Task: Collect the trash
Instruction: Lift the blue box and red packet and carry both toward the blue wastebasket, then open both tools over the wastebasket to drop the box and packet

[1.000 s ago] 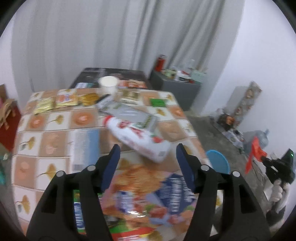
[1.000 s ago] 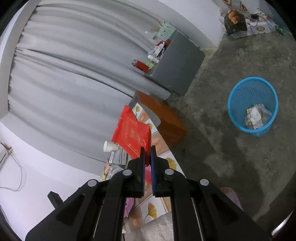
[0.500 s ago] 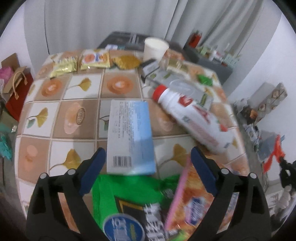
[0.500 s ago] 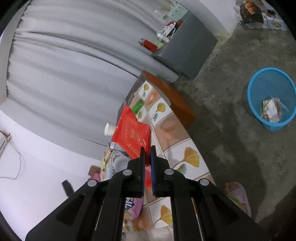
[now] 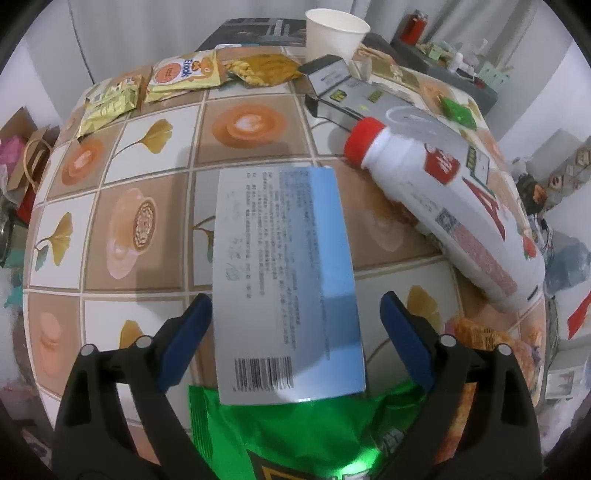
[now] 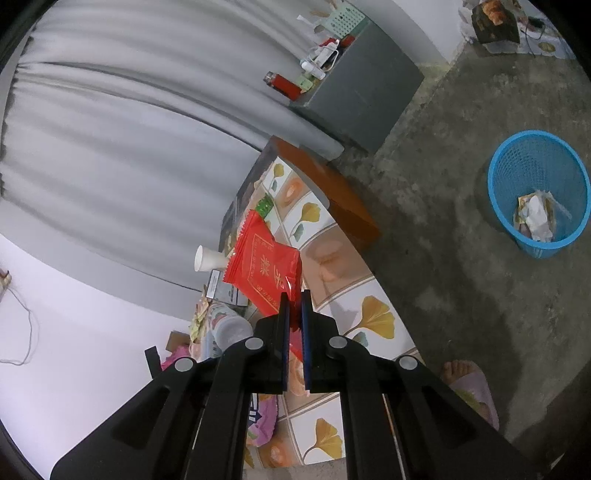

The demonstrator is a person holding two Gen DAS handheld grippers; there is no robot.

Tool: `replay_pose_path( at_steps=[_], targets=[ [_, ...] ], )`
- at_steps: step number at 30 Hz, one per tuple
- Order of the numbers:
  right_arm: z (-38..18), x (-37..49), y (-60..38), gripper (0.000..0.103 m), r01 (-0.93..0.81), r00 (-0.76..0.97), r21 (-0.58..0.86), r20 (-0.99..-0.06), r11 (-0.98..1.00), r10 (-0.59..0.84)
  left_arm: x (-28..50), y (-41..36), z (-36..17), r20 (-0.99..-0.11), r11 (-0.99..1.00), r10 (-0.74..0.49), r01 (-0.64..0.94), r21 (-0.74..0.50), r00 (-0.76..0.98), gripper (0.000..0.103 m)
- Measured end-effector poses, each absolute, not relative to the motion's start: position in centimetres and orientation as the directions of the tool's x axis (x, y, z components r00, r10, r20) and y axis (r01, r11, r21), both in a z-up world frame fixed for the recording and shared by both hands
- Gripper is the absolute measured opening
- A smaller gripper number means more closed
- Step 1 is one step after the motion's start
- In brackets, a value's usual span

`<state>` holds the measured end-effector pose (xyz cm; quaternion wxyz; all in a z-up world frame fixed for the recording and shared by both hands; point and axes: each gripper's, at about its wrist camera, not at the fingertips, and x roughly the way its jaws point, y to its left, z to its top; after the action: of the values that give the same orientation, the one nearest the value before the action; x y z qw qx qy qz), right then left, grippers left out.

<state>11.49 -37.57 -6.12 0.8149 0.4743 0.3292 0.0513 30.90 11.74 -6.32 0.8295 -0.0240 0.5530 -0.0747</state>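
Observation:
My left gripper (image 5: 295, 317) is open, its fingers either side of the near end of a white and blue flat packet (image 5: 284, 273) lying on the tiled table (image 5: 144, 225). A green bag (image 5: 314, 435) lies under the packet's near edge. A white bottle with a red cap (image 5: 450, 206) lies on its side to the right. My right gripper (image 6: 294, 306) is shut on a red snack wrapper (image 6: 264, 266) and holds it in the air above the table's edge. A blue trash basket (image 6: 539, 192) with some trash inside stands on the floor to the right.
A paper cup (image 5: 334, 33), yellow snack packets (image 5: 181, 74), a gold wrapper (image 5: 262, 68) and a grey box (image 5: 351, 96) lie at the table's far side. A grey cabinet (image 6: 354, 96) stands by the curtain. A person's foot (image 6: 467, 380) is on the concrete floor.
My left gripper has swung left and down from the bottle to straddle the white and blue packet, opening wider. My right gripper keeps the red wrapper and has drifted slightly relative to the basket.

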Motion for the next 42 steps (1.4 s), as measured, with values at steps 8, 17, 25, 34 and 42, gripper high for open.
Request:
replay_pose_path(
  at_steps=[8,17,25,34,42],
  targets=[
    [-5.8,11.1,-37.7,0.006,0.214,0.787,0.812,-0.473,0.543,0.397,30.7,13.3,-4.5,-0.881,0.988,-0.156,0.058,-0.145,0.447,0.068],
    [-5.4,9.4,-39.1,0.006,0.197,0.826,0.837,-0.422,0.510,0.374,26.3,11.5,5.0,-0.733,0.983,-0.185,0.115,-0.145,0.655,0.068],
    [-6.1,4.2,-43.8,0.006,0.238,0.884,0.858,-0.385,0.455,0.264,22.6,-0.3,11.2,-0.652,0.908,-0.390,0.389,-0.155,0.650,0.068],
    [-8.9,-3.9,-50.7,0.006,0.403,0.891,0.828,-0.452,0.389,0.038,19.4,-21.9,9.3,-0.713,0.697,-0.572,0.699,-0.162,0.405,0.068],
    [-15.2,-4.9,-55.8,0.006,0.514,0.849,0.822,-0.527,0.244,-0.013,18.3,-38.8,-0.4,-0.827,0.563,-0.540,0.797,-0.218,0.156,0.068]
  ],
)
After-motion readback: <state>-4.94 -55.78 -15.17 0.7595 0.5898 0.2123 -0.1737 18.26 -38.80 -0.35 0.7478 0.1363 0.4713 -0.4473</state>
